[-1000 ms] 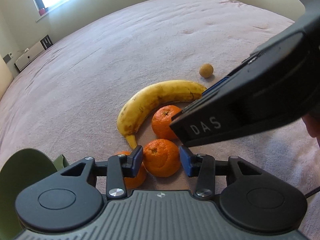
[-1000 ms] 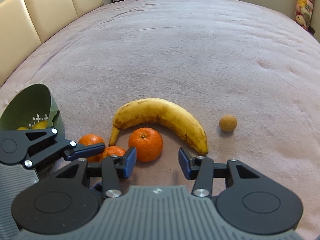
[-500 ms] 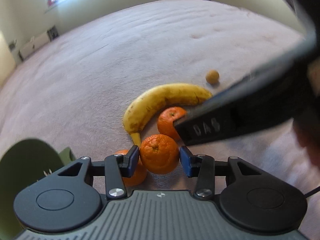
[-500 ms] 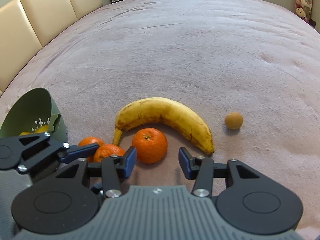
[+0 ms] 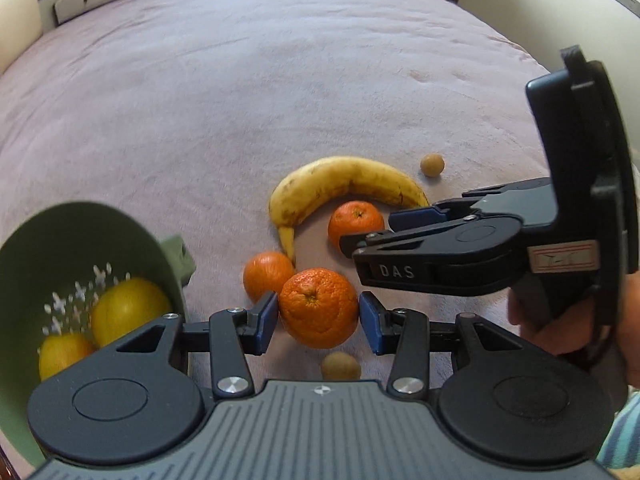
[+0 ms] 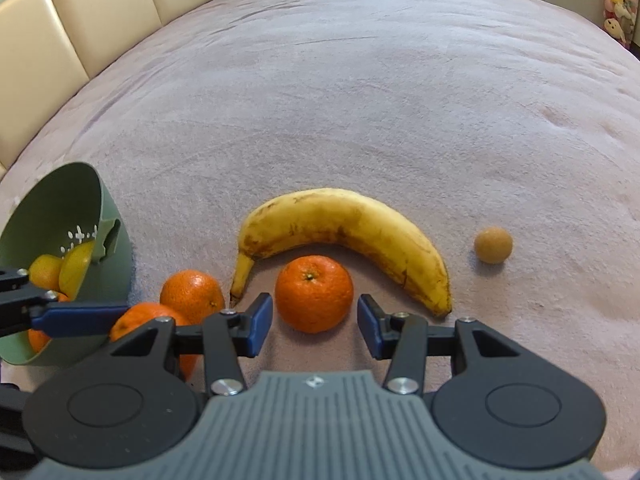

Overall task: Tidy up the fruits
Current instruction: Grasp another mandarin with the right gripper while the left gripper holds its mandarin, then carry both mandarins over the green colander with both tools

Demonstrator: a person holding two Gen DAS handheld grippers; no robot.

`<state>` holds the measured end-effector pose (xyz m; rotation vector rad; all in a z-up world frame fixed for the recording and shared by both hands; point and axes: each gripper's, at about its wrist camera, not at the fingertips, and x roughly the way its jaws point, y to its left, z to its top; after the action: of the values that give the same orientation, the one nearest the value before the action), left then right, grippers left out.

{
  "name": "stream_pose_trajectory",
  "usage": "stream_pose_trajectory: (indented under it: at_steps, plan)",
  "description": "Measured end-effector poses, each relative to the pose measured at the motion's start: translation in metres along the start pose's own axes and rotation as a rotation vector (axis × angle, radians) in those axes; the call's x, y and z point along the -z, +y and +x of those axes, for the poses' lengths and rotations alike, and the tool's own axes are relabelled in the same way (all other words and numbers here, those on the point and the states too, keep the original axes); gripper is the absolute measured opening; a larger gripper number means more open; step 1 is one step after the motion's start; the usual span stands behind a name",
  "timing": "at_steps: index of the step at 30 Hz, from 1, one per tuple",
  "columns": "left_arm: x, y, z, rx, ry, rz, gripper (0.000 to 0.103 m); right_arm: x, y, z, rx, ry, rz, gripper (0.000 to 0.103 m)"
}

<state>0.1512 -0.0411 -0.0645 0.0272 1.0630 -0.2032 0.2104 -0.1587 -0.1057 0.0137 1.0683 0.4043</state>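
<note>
My left gripper [image 5: 319, 317] is shut on an orange [image 5: 318, 308] and holds it just above the bed. Below it lies a small brown fruit [image 5: 341, 366]. A second orange [image 5: 267, 274] rests close on the left, by the banana's stem. The banana [image 5: 348, 178] curves around a third orange [image 5: 356, 220]. My right gripper [image 6: 315, 325] is open, and that third orange [image 6: 314, 294] lies just beyond its fingertips, untouched. A green colander bowl [image 5: 100, 216] at the left holds yellow fruits [image 5: 128, 310]. In the right wrist view one left finger [image 6: 76, 320] crosses in front of the bowl [image 6: 116, 264].
Another small brown fruit [image 6: 493, 245] sits right of the banana [image 6: 344, 228]. The pink bed cover [image 6: 360, 100] stretches far ahead. A cream padded headboard [image 6: 80, 20] bounds the left side. A hand [image 5: 560, 320] holds the right gripper [image 5: 372, 232] close beside the left one.
My left gripper closed on the orange, lifted it off the bed and rolled, bringing the green bowl into view. The right gripper has stayed in place.
</note>
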Motion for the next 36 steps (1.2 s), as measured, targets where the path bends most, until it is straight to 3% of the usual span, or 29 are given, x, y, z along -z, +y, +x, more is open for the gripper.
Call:
stream_pose_trajectory:
  at_steps: [8, 18, 28, 36]
  plan:
    - [0.001, 0.011, -0.010, -0.005, -0.004, -0.041, 0.050, -0.004, 0.009, 0.011, 0.049, -0.004, -0.041, 0.044]
    - [-0.004, 0.013, -0.035, -0.002, -0.067, -0.059, 0.050, -0.002, 0.016, 0.003, 0.065, -0.031, -0.071, 0.040]
    - [-0.010, 0.038, -0.079, -0.048, -0.159, -0.123, 0.050, 0.000, 0.040, -0.052, 0.066, -0.112, -0.123, 0.040]
    - [-0.008, 0.073, -0.108, -0.103, -0.191, -0.203, 0.050, -0.013, 0.089, -0.095, -0.007, -0.210, -0.218, 0.040]
